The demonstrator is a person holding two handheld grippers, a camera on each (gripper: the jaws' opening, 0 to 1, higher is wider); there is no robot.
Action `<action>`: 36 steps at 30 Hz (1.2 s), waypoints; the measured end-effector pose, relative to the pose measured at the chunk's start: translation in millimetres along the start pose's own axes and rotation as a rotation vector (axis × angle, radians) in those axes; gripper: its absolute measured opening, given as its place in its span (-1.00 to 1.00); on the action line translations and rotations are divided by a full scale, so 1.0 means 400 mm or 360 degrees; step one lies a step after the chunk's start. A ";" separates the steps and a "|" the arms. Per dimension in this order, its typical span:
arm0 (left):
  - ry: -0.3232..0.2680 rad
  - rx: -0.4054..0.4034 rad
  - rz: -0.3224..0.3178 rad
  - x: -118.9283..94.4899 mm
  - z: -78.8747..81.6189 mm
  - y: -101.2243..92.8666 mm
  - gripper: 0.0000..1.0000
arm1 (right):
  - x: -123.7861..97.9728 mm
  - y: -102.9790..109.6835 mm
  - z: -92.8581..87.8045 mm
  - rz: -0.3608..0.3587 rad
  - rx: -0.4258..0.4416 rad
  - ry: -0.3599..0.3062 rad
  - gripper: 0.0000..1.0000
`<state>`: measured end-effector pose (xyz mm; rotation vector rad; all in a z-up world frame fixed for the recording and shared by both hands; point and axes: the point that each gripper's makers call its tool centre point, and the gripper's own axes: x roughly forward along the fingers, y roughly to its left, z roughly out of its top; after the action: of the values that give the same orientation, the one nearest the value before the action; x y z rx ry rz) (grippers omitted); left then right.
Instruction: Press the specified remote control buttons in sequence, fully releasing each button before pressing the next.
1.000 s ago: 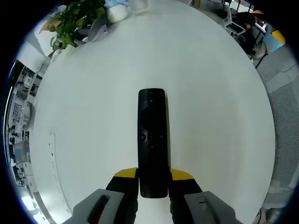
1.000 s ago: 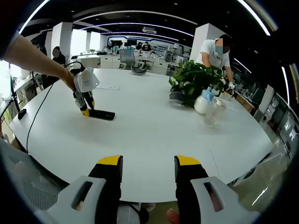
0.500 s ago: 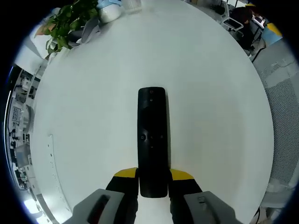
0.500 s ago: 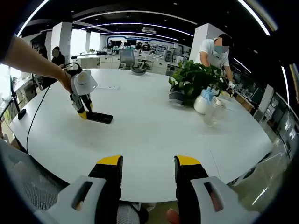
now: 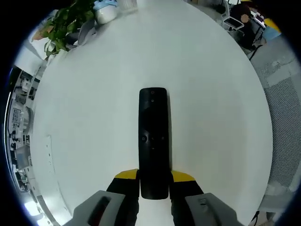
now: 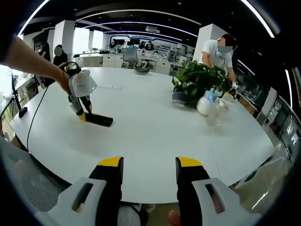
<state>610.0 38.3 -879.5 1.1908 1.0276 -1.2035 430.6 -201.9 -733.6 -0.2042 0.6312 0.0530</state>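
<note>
Now we are gripping the black remote control [image 5: 153, 141] by its near end with the left claw [image 5: 154, 181], its yellow tips clamped on both sides while the remote is lying flat on the white desk [image 5: 211, 94]. Meanwhile we are holding the right claw [image 6: 146, 165] apart and empty over the desk's near edge, with a potted plant [image 6: 197, 80] standing well beyond it.
</note>
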 end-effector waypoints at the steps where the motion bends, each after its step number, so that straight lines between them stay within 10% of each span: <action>1: 0.0007 0.0007 -0.0002 0.000 0.001 -0.003 -0.53 | 0.000 0.000 0.000 0.0001 -0.0001 -0.0001 -0.09; 36: 0.0026 -0.0042 -0.0037 -0.013 -0.009 -0.110 -0.53 | -0.014 -0.014 0.011 -0.0037 0.0005 -0.0063 -0.22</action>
<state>565.9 43.4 -879.8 1.1729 1.0692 -1.1967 429.4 -206.3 -725.9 -0.2073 0.5892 0.0335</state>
